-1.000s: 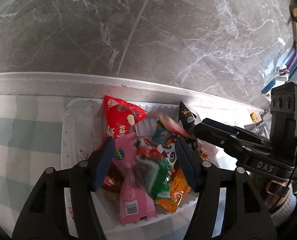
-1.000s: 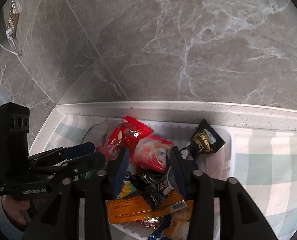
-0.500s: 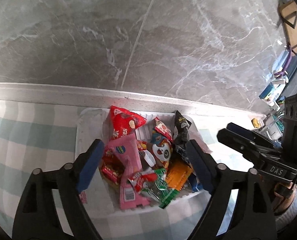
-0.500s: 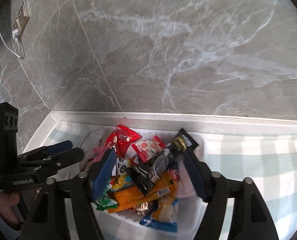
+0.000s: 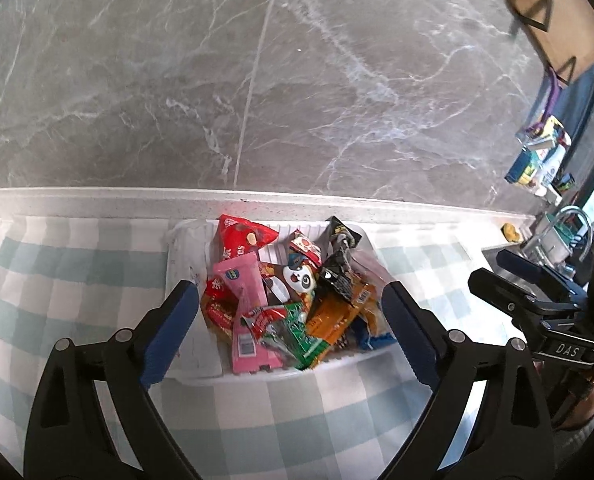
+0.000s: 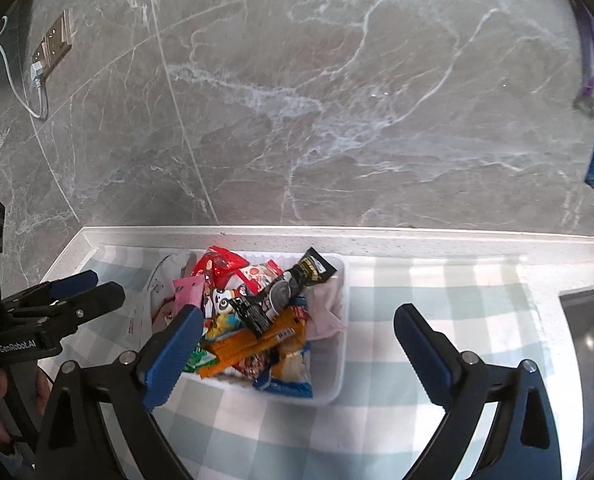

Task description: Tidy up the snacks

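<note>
writing: "DAS" on right gripper (image 5: pixel 497 284), "GenRobot.AI" on left gripper (image 6: pixel 93 292) | snacks (image 5: pixel 293 292): colourful packets heaped in white tray (image 5: pixel 185 240), frame centre | both grippers' jaws opening, nothing between them

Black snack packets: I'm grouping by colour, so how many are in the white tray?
2. The gold-printed black packet leans at the rear rim of the tray; the second black packet lies mid-pile on the orange packet. Others may be buried.
</note>
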Demonstrator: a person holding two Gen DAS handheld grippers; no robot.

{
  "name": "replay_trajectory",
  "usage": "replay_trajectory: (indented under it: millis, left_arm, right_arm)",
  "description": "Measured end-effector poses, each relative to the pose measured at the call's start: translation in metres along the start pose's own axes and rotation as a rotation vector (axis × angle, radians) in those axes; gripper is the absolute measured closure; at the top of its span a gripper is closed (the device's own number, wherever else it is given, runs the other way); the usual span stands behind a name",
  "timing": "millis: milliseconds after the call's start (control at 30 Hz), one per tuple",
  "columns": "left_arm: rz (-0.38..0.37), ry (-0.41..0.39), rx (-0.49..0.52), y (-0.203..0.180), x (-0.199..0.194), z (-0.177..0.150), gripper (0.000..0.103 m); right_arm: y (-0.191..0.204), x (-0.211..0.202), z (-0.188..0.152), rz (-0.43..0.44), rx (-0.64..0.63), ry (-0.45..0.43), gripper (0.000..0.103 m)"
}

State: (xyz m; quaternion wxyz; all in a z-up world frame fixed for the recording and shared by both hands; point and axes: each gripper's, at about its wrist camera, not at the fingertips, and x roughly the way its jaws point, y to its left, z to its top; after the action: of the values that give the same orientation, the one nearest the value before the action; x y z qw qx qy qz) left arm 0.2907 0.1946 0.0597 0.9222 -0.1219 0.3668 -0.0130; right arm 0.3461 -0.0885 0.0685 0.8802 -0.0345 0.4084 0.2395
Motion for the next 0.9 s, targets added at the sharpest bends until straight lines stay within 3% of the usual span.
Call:
replay_trajectory:
  millis: [500, 900]
  left_arm:
    - [0.004, -0.027, 0.093, -0.034, -0.045, -0.016, 0.007]
    - [0.163, -0.113, 0.151, -0.050, -0.078, -0.015, 0.007]
  right_arm:
    - [0.006, -0.059, -0.021, -0.061, -0.012, -0.061, 0.004]
    - [0.015, -0.091, -0.030, -0.065, -0.022, -0.118, 0.004]
